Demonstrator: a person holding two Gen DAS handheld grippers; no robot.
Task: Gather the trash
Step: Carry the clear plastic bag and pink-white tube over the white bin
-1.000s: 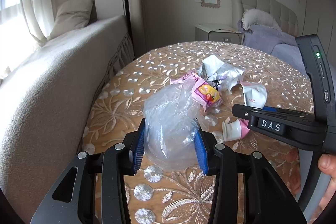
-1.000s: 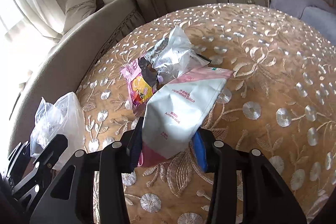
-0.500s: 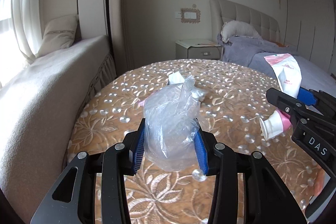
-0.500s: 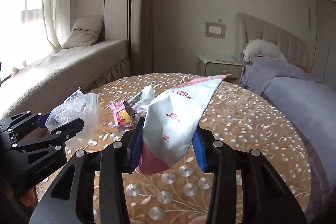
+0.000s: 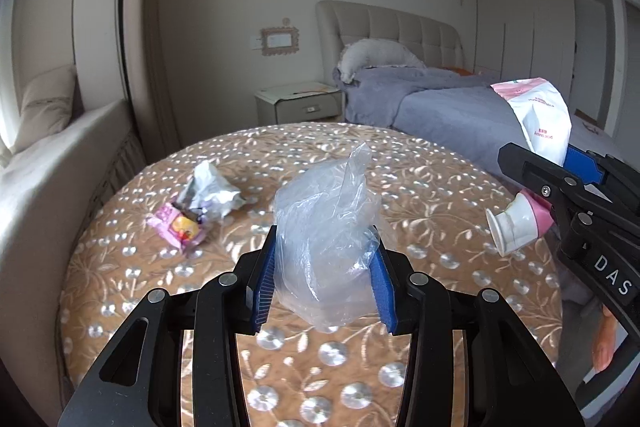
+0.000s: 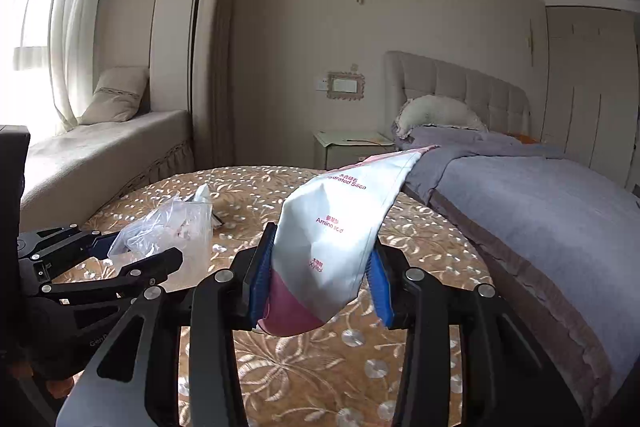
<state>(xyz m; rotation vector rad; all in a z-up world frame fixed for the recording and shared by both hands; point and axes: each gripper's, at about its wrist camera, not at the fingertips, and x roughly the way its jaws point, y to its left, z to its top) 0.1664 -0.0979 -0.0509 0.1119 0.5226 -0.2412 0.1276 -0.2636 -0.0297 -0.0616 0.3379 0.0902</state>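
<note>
Bedroom light fell on the round gold-patterned counter (image 5: 420, 187), above which the toothpaste tube (image 6: 336, 227) now hung, lifted off it in the clamped jaws of the right gripper (image 6: 320, 287). Beside it, the left gripper (image 5: 324, 287) had its jaws clamped on the clear plastic bag (image 5: 328, 227), whose contents could not be told; a pink snack wrapper (image 5: 178, 227) and a crumpled silver wrapper (image 5: 210, 187) still lay on the counter beyond the bag.

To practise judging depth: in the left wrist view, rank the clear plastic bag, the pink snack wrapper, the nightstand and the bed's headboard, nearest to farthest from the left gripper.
1. Clear plastic bag, held in the left gripper.
2. Pink snack wrapper, on the table, left.
3. Nightstand, beyond the table.
4. Headboard, against the back wall.
</note>
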